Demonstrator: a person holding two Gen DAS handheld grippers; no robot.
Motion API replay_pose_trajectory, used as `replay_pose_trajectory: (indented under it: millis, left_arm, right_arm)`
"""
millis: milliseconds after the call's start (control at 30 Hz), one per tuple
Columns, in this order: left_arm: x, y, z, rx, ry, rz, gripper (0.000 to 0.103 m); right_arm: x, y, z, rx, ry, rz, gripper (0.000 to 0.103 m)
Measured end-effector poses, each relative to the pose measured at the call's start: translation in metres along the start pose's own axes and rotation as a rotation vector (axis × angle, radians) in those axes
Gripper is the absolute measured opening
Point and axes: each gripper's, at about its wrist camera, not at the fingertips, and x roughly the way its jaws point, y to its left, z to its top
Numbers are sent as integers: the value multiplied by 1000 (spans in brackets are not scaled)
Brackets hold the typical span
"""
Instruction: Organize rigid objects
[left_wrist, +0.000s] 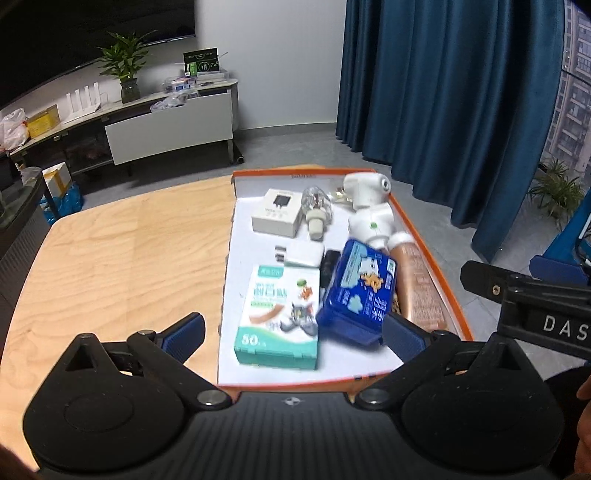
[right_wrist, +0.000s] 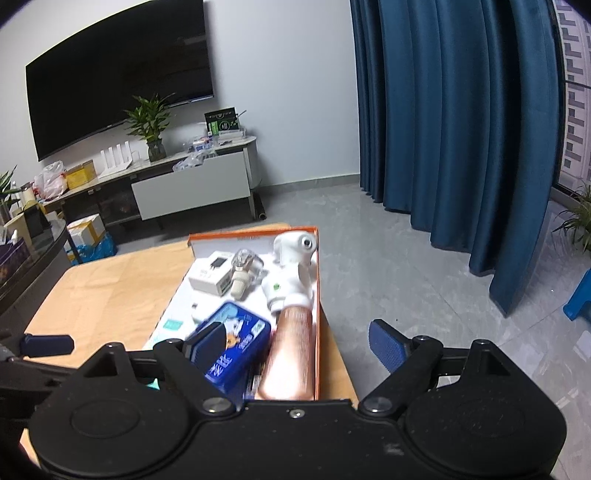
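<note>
Probably light and stiff, blue tin (left_wrist: 356, 291) lies tilted in orange tray (left_wrist: 436, 266) (slick lid, grip long edges); left gripper (left_wrist: 295, 332) and right gripper (right_wrist: 295, 341) both spread, holding nothing.

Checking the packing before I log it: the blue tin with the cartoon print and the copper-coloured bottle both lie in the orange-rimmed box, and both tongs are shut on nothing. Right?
Not quite. Both tongs, left and right, are open, as each wrist view shows. The blue cartoon-print tin and copper-coloured bottle do lie in the orange-rimmed box.
</note>
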Motion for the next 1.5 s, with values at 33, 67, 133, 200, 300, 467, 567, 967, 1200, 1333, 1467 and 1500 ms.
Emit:
replay_pose_trajectory:
  millis: [33, 67, 133, 200, 300, 467, 567, 967, 1200, 1333, 1467, 1500]
  left_arm:
    - [-1, -1, -3, 5, 2, 3, 103]
    - [-1, -3, -6, 12, 4, 7, 103]
    - [-3, -6, -10, 21, 10, 18, 103]
    - [-4, -8, -13, 24, 13, 15, 103]
    - [-6, -9, -16, 22, 16, 13, 103]
    - [-7, -7, -19, 7, 16, 17, 103]
    - [-7, -6, -20, 2, 21, 18, 103]
    - [-7, 0, -21, -30, 22, 13, 103]
    - [-6, 2, -22, -40, 30, 10, 103]
    - [-5, 3, -22, -44, 32, 9, 103]
    - [-5, 4, -22, -48, 34, 4, 103]
    - [-5, 4, -22, -48, 35, 4, 103]
  right_arm:
    - [-2, 0, -3, -2, 3, 0, 99]
    - [-3, -1, -5, -4, 8, -2, 99]
    - [-6, -3, -10, -5, 21, -11, 100]
    - [-8, -5, -12, -2, 30, -19, 100]
    - [-10, -10, -15, 11, 41, -41, 100]
    - [-11, -15, -21, 24, 62, -61, 100]
    - [-11, -14, -26, 10, 78, -51, 100]
    - [-6, -10, -35, -8, 125, -24, 100]
    - [-3, -7, -37, -16, 138, -19, 100]
    - [-1, -6, -37, -20, 143, -19, 100]
    - [-1, -6, -37, -20, 144, -19, 100]
    - [-1, -6, -37, -18, 145, -18, 100]
